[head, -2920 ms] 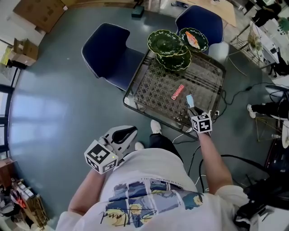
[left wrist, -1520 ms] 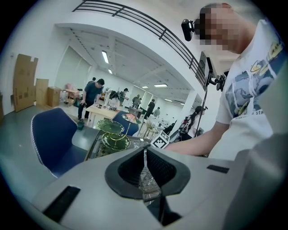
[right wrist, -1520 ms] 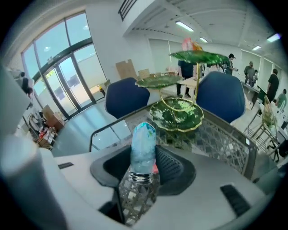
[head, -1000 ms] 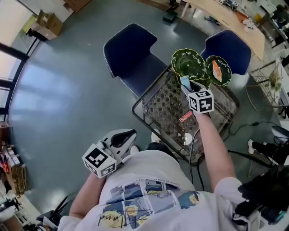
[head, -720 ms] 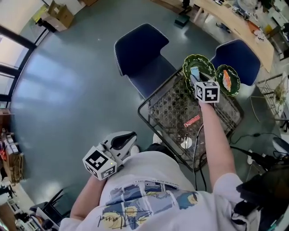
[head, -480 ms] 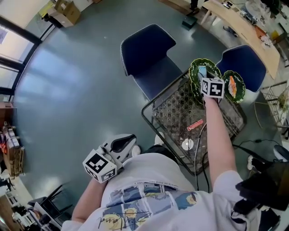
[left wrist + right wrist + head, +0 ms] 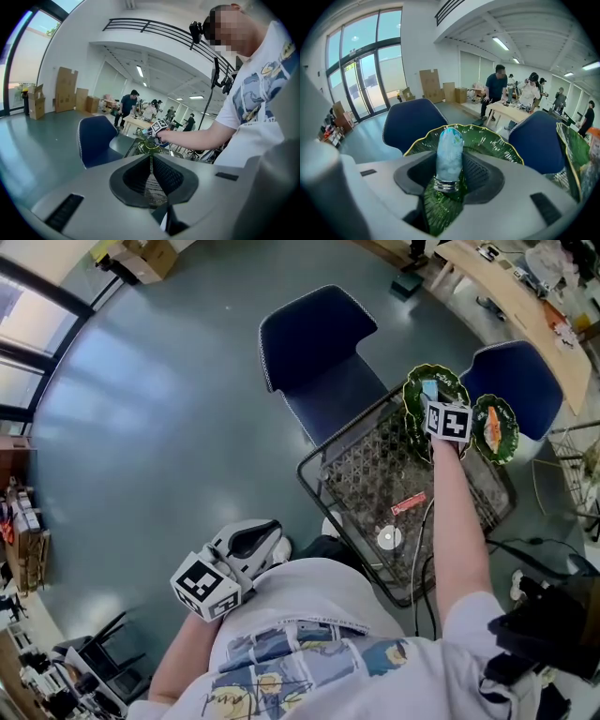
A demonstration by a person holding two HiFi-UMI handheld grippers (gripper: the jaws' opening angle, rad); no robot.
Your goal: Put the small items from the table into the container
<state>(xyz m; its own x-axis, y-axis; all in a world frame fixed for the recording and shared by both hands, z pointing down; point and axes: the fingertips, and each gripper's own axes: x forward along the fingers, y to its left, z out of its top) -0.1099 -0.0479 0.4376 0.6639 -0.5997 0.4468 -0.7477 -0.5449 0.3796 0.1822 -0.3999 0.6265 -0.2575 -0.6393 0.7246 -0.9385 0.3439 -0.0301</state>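
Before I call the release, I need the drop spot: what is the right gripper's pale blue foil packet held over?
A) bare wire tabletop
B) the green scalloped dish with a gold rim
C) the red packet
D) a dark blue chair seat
B: the right gripper view shows the right gripper clamping the pale blue foil packet, with the green scalloped dish spread beneath it.

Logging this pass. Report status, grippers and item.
Left gripper shut, empty. Right gripper shut on blue packet, over green dish. Pink packet on wire table. Nothing between blue packet and dish.
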